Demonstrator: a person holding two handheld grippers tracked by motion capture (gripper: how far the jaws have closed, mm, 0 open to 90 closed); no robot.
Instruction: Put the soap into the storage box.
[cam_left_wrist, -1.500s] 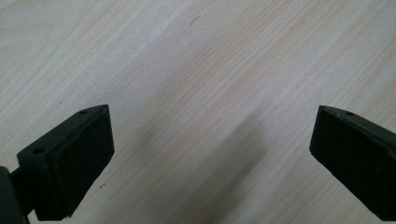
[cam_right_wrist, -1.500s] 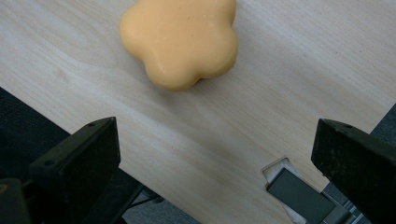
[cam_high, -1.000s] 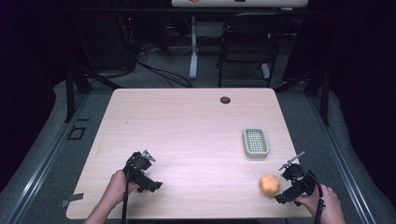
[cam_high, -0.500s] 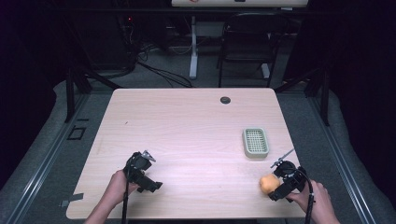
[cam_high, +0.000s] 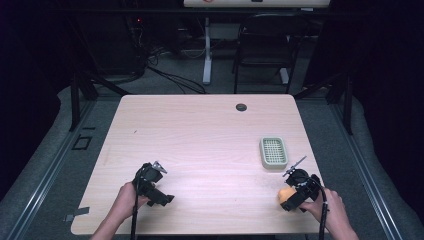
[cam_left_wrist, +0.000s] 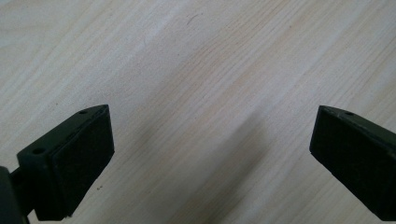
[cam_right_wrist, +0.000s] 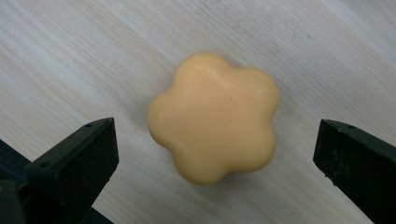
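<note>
On pale woodgrain table (cam_right_wrist: 70, 56), smooth flower-shaped orange soap (cam_right_wrist: 215, 116), right gripper (cam_right_wrist: 215, 163) agape

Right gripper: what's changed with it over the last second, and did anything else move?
The right gripper moved left over the orange flower-shaped soap; its jaws now stand open on either side of it, not gripping. The soap lies where it was on the pale wooden table. The left gripper, open, and the green slotted soap dish stayed put.
</note>
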